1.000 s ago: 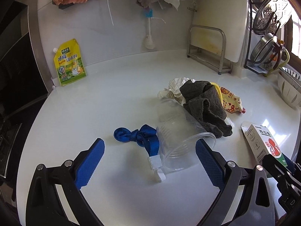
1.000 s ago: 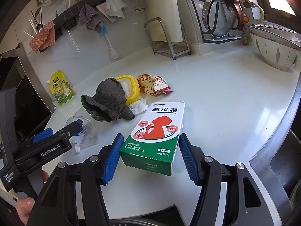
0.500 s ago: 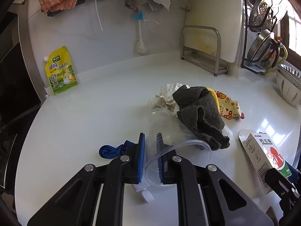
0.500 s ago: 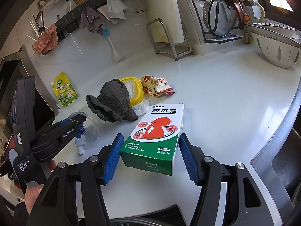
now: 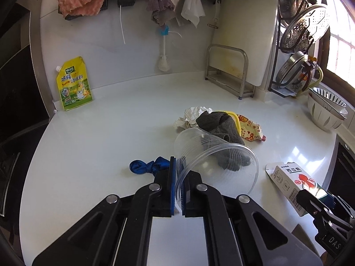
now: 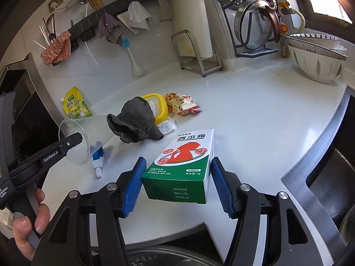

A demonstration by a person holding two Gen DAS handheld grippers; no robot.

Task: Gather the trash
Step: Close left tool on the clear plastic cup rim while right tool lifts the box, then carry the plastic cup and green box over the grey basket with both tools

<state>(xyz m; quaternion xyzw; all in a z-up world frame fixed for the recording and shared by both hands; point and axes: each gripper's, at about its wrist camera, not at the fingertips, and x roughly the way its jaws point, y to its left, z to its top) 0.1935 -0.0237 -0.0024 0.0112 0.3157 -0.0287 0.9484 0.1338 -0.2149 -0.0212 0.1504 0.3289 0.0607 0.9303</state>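
Left wrist view: left gripper (image 5: 178, 173) had its fingers clamped on the rim wall of the clear plastic cup (image 5: 213, 155), lifted off the desk (image 5: 93, 146) and tilted mouth toward the camera; a rim pinch suits so thin a wall. Cup looked empty; the grey cloth (image 5: 218, 125) showed through it from behind. Blue ribbon (image 5: 146, 166) lay on the desk just beside the fingers.

Right wrist view: right gripper (image 6: 177, 181) fingers stood apart, flanking the green-and-white box (image 6: 184, 161) without clear contact; box rested on the desk, presumably next for pickup. Yellow-rimmed container (image 6: 158, 108) held white crumpled paper, cloth draped over it. Snack wrapper (image 6: 180, 104) lay beside.
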